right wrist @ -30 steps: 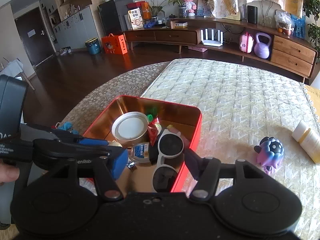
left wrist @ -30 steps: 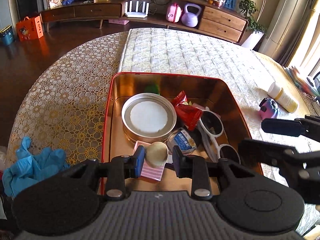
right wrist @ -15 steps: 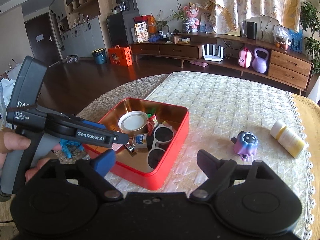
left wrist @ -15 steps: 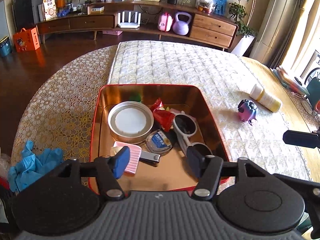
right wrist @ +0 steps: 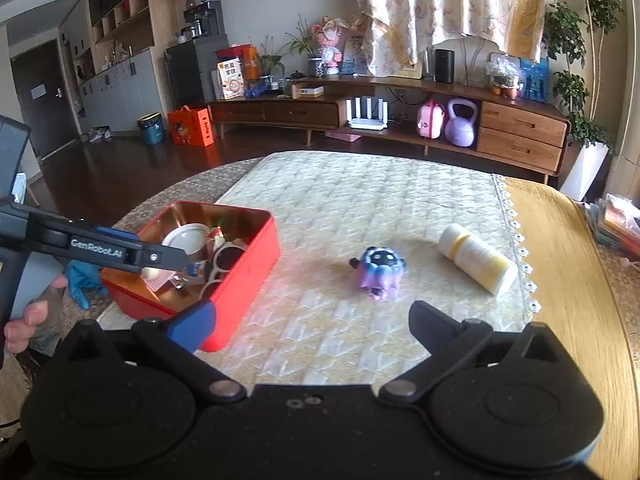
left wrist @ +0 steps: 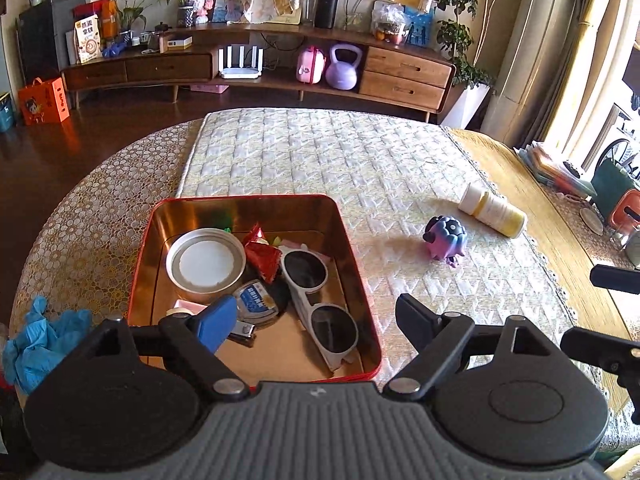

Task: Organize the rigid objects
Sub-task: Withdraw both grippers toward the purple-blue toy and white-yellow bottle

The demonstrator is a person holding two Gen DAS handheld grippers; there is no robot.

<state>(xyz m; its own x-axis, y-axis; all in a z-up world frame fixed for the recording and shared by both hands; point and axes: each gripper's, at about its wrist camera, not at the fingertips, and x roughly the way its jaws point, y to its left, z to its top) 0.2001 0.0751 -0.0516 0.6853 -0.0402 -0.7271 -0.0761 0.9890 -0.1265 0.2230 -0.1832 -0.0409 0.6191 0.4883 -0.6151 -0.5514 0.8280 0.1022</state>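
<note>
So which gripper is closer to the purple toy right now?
Right. The right gripper is aimed straight at the purple toy, jaws opening, empty. The left gripper sits over the red tin, the toy off to its right.

Home living rm: sideboard [right wrist: 400, 114], curtains [right wrist: 448, 4].

Red tin [left wrist: 362, 280] with coppery inside at lower left; purple-and-blue toy [left wrist: 445, 240] and yellow-white bottle [left wrist: 491, 215] on cream quilted cloth [left wrist: 320, 152].

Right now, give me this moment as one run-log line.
left gripper: jaws opening, empty | right gripper: jaws opening, empty | red tin: holds sunglasses | purple toy, bottle: loose on mat
</note>
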